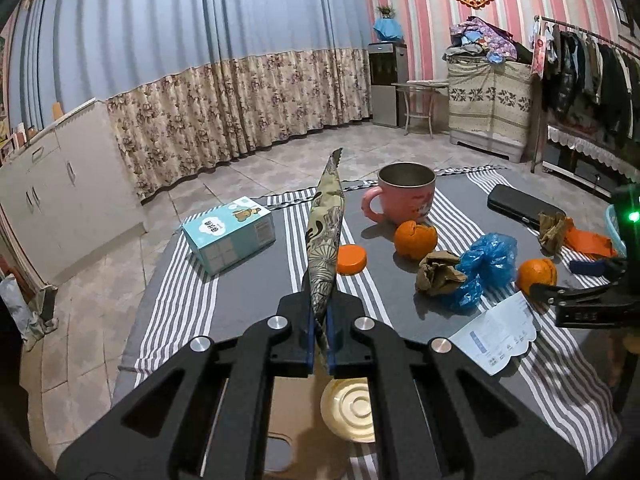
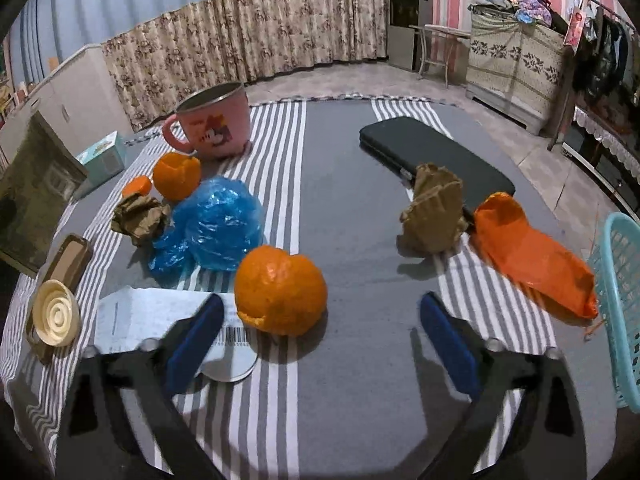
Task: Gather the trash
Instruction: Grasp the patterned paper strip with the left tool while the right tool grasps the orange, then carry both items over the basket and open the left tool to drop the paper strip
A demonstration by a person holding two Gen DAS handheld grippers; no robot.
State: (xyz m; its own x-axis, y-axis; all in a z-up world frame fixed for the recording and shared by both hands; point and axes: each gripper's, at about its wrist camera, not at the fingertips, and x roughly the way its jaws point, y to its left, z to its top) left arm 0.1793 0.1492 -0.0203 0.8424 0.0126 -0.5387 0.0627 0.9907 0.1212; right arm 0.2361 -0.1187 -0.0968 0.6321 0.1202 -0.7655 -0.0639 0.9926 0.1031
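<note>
Two views, both partly blocked. Left gripper (image 1: 320, 336) has its jaws clamped on a patterned wrapper (image 1: 326, 240), held edge-on and upright above the worktop (image 1: 256, 280); it cuts across the middle of the left view and hides part of the orange cap (image 1: 352, 259) behind it. Under the left jaws a cream lid (image 1: 348, 412) shows only in part, and I can't tell what the brown thing beneath it is. Right gripper (image 2: 320, 336) has jaws wide apart, nothing between them, low over the cloth; the near peel (image 2: 280, 290) sits just ahead, closer to the left finger, which overlaps a white label (image 2: 160, 314). Label text unreadable. Trash spread across the worktop: second peel (image 2: 177, 174) beside the mug (image 2: 214, 124), blue bag (image 2: 216, 228) touching a paper wad (image 2: 140, 216), second wad (image 2: 434, 212) leaning against the black case (image 2: 432, 156), orange bag (image 2: 532, 256) just right of it. Basket (image 2: 618, 300) is cut off at the right edge. Wrapper shows blurred at the left edge of the right view, hiding part of the tissue box (image 1: 230, 232).
</note>
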